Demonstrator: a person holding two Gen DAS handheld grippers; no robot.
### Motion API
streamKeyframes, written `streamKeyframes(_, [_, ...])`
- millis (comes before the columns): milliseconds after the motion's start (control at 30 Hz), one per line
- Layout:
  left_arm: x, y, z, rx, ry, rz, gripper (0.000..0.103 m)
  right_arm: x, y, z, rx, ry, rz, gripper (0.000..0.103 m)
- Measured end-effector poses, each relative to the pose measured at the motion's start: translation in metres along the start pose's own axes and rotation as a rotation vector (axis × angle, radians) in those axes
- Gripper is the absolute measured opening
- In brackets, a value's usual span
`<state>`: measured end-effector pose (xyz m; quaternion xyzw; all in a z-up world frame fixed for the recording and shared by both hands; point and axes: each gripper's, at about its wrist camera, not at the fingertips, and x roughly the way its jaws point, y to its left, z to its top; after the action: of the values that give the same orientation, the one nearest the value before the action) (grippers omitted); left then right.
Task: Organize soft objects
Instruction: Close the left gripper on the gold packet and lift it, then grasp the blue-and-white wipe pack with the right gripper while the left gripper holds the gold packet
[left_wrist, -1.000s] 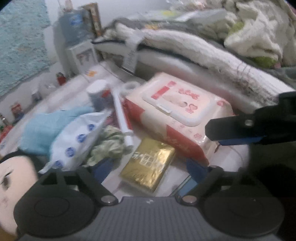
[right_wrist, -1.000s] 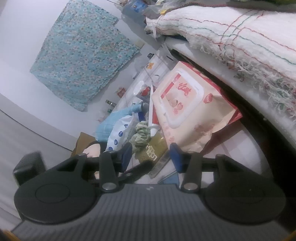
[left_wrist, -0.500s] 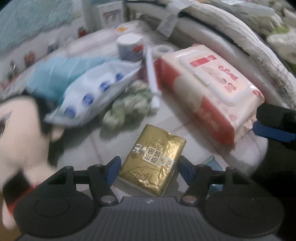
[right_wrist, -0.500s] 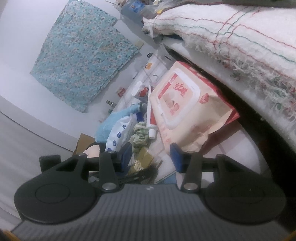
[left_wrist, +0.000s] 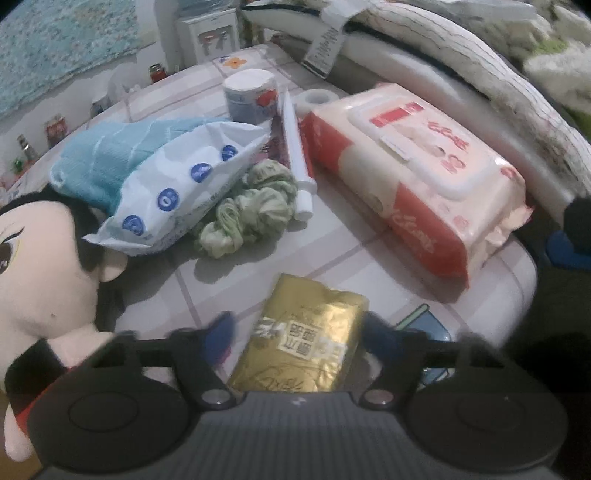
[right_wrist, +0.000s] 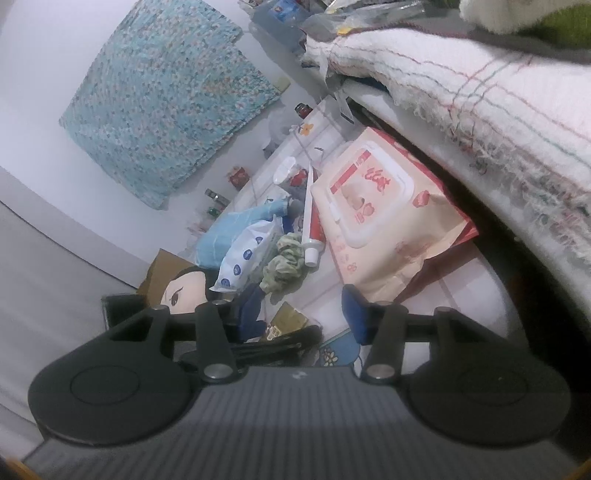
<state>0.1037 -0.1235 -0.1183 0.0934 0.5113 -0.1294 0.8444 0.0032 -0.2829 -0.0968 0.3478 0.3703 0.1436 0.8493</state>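
Observation:
A gold tissue pack (left_wrist: 306, 339) lies on the tiled table between the fingers of my left gripper (left_wrist: 299, 332), which is open around it. Behind it lie a green scrunchie (left_wrist: 251, 210), a white bag with blue dots (left_wrist: 181, 184), a blue cloth (left_wrist: 110, 151), a toothpaste tube (left_wrist: 295, 147), a paper roll (left_wrist: 251, 96) and a large pink wet-wipe pack (left_wrist: 417, 173). A plush doll (left_wrist: 40, 273) lies at the left. My right gripper (right_wrist: 303, 314) is open and empty, hovering above the table edge; the wipe pack (right_wrist: 380, 214) and scrunchie (right_wrist: 288, 266) lie ahead of it.
A pile of folded blankets (left_wrist: 461, 62) rises behind the wipe pack and also shows in the right wrist view (right_wrist: 480, 92). A patterned blue cloth (right_wrist: 162, 99) hangs on the wall. Small bottles (left_wrist: 155, 72) stand along the table's far edge.
My left gripper has moved forward and down so the gold pack now sits between its fingers. The right gripper has shifted slightly and stays open.

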Motion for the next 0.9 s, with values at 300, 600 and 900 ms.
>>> streamKeyframes(300, [-0.034, 0.024, -0.013, -0.071, -0.1, -0.093, 0.059, 0.005, 0.019, 0.02, -0.045, 0.034, 0.002, 0.052])
streamKeyframes(600, [-0.113, 0.082, -0.022, -0.228, -0.335, -0.096, 0.059, 0.068, 0.037, 0.045, 0.047, 0.139, 0.099, 0.067])
streamKeyframes(900, [-0.125, 0.13, -0.033, -0.375, -0.405, -0.036, 0.059, 0.177, 0.055, 0.042, 0.218, 0.302, 0.154, 0.069])
